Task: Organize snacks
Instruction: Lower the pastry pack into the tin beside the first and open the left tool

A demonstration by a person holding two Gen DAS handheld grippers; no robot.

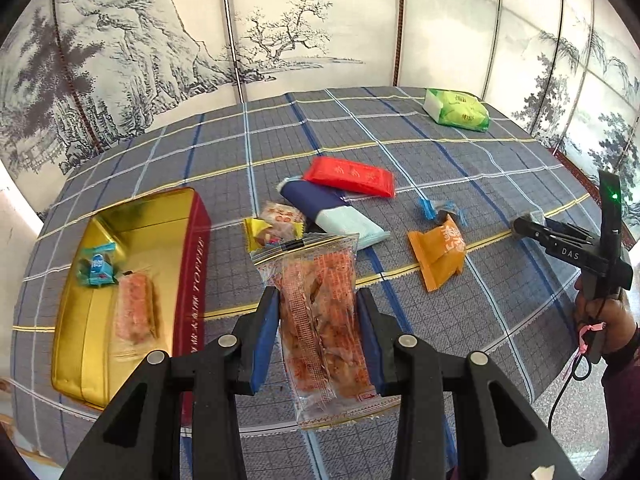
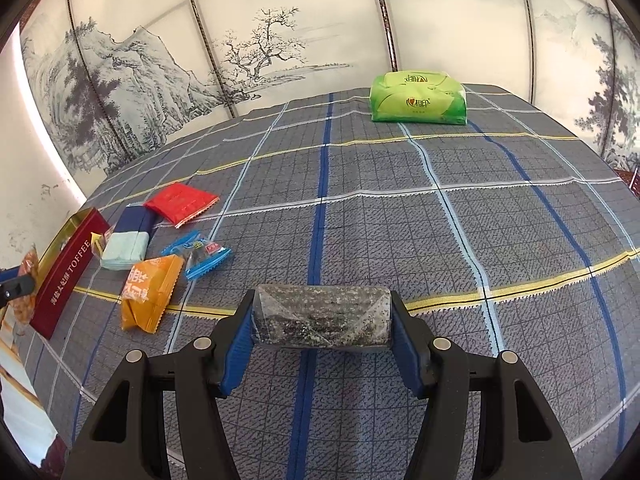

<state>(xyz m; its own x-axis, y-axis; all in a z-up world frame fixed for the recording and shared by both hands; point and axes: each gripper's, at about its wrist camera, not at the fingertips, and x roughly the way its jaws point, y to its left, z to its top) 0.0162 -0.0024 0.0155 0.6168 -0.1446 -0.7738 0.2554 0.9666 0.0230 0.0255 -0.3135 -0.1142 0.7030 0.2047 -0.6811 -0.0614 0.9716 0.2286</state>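
Two snacks (image 1: 120, 296) lie in the tin (image 1: 192, 280) — loose packets (image 1: 352, 208) to its right.

A folding screen of pale panels painted with ink-wash mountains and bare trees (image 2: 256, 52) stands behind the worktop's far edge. A grey checked cloth with blue, white and yellow lines (image 2: 400, 232) covers the worktop.

A home-like sitting corner, staged around a cloth-covered worktop.
An ink-landscape folding screen (image 2: 248, 52) lines the far side; a plaid tablecloth (image 2: 400, 220) carries a green tissue pack (image 2: 418, 98) far right.
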